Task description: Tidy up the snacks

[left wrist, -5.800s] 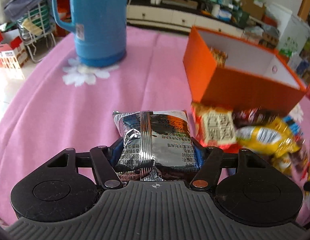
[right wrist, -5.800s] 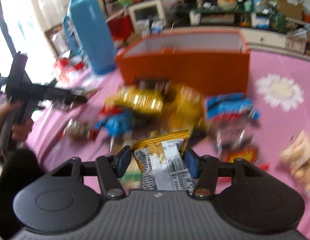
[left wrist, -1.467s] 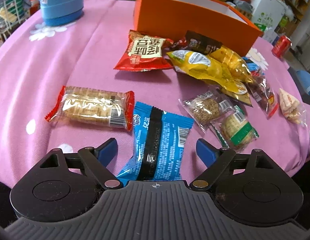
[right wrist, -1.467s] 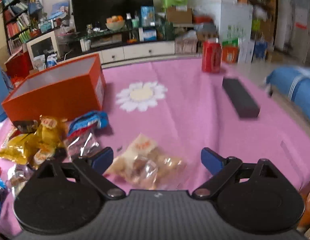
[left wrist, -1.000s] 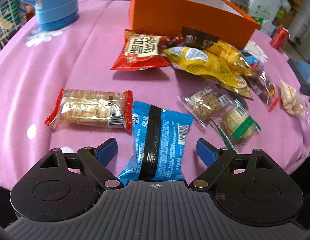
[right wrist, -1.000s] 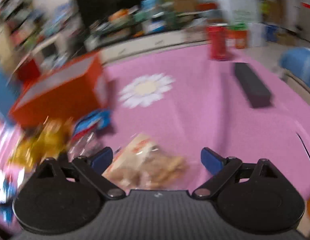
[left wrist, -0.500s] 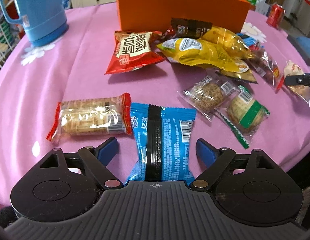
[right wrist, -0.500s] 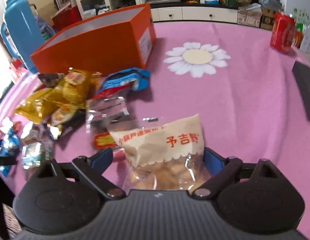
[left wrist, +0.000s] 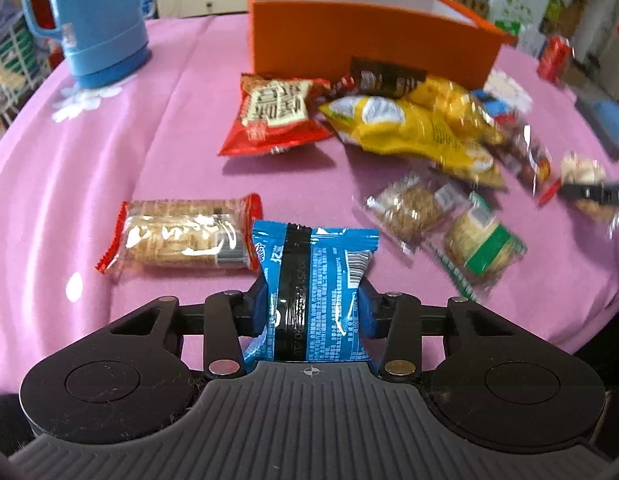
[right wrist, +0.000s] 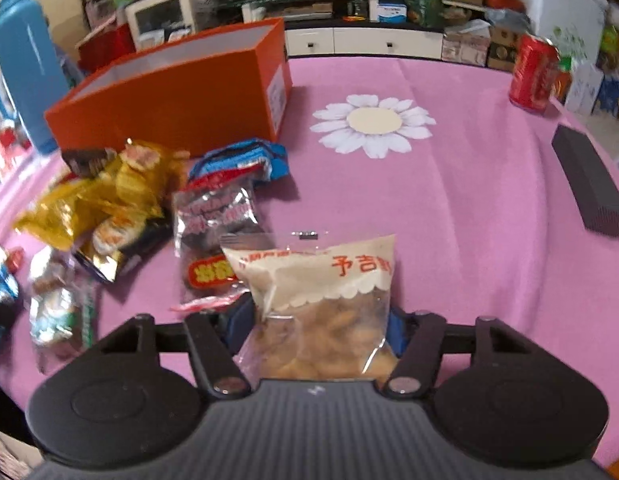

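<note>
Left wrist view: left gripper closing, pinching the blue packet, cracker pack at its 10 o'clock. Right gripper closing, squeezing the clear snack bag.

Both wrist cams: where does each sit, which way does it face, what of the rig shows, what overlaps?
Left wrist: on the left gripper, looking down across the table toward the orange box; its jaws are closing on the blue packet.
Right wrist: on the right gripper, facing the soda can; jaws closing on the clear cracker bag.
Shared: orange box, blue thermos, yellow bags, cracker bag.
</note>
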A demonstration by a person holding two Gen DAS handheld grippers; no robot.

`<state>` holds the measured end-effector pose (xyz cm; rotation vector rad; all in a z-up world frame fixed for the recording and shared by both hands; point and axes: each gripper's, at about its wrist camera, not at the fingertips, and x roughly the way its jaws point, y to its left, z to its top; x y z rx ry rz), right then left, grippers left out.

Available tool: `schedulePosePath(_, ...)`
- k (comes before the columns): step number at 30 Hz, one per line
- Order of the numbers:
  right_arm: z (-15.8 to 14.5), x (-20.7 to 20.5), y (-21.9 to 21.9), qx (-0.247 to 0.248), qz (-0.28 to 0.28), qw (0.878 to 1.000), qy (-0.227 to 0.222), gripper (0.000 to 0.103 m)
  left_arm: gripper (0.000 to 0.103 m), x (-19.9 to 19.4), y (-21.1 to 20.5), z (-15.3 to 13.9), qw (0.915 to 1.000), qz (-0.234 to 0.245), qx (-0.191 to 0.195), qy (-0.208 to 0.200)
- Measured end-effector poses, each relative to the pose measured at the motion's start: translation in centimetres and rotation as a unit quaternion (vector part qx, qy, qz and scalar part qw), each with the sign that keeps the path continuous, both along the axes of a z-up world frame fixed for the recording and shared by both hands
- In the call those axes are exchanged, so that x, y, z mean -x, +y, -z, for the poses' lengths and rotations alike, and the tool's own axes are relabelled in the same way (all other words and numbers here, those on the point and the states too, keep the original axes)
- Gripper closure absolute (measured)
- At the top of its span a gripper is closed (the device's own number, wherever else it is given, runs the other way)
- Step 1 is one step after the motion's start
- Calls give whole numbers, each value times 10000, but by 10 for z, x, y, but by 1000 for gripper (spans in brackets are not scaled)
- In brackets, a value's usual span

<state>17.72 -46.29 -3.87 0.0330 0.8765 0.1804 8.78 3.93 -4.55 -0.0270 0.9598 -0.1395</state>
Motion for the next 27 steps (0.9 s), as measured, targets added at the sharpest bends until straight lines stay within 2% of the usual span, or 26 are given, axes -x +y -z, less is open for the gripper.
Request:
schedulePosePath(5,-32,20,5,-256,46,9989,-386,39,96,-1,3,-34,9989,50,236,-403)
schedulePosePath(9,-66,13,13,-484,-62,9962,-727,38,96,-22,3,-62,9967,111,442,-666)
schedulePosePath(13,-97,-22,25,-634,-183,9919,-1082,38,96,-65,7,-90,9940,35,572,-936)
schedulePosePath(17,-121,-79,44,-778,-202,9856,-1488,38,96,-131,4,-114,9915,14,617,-1146)
schedulePosePath(22,-124,-159,79,-716,-484,9847,-1515,38,96,-209,-11,-118,9913,67,600,-1165)
schedulePosePath(27,-92,-212,111,-485,-797,9880,-1229,38,96,-270,-28,-85,9946,36,442,-936)
